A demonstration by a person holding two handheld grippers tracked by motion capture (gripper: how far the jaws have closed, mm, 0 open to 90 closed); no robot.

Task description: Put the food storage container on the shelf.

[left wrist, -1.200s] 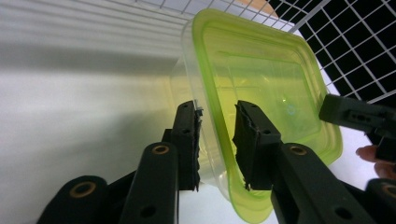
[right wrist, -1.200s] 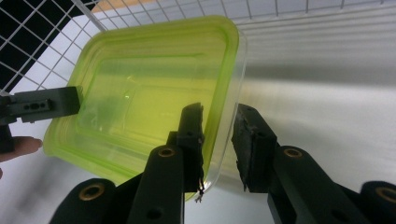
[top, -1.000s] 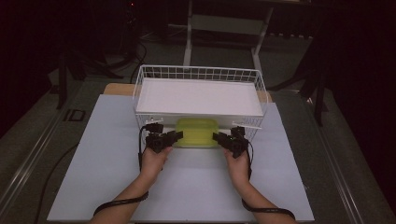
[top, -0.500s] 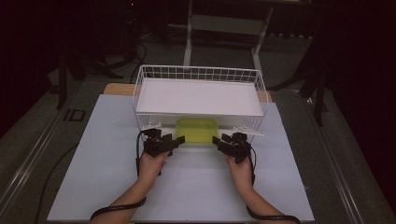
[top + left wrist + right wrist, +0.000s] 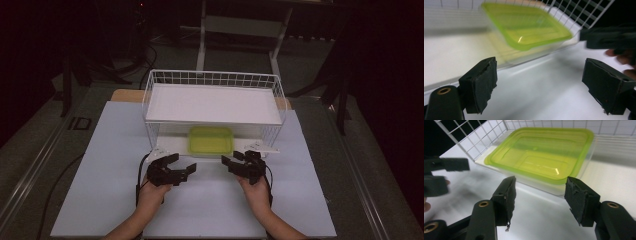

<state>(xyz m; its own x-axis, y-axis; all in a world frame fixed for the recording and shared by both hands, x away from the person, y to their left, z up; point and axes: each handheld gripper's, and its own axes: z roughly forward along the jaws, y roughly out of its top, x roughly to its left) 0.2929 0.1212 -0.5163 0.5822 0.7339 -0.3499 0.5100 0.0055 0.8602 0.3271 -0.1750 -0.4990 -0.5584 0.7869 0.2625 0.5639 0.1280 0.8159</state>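
A shallow clear plastic container with a lime-green lid (image 5: 211,140) is seen lying flat on the lower level of a white wire rack (image 5: 214,80), at the rack's open front edge. In the right gripper view the container (image 5: 541,157) is shown with its lid closed and its rounded corners clear of the wire mesh that rises behind and beside it. In the left gripper view the container (image 5: 524,25) is blurred, with the mesh wall running off behind it.

Directly above the container, a white shelf panel (image 5: 215,102) is laid across the rack, so the container is partly roofed over. Two small white tabs are seen at the rack's front corners, one on each side of the container.

In front of the container a strip of bare white tabletop (image 5: 100,150) is left open. On this strip, the left gripper (image 5: 181,169) is held in a hand (image 5: 152,192) below and to the left of the container, and the right gripper (image 5: 231,163) is held in a hand (image 5: 256,189) below and to the right of it. Both pairs of jaws are spread apart, nothing is held between them, and neither touches the container. The two grippers are separated by clear tabletop in front of the container.

Beyond the tabletop's edges, a dark floor and metal frame legs are visible behind the rack.
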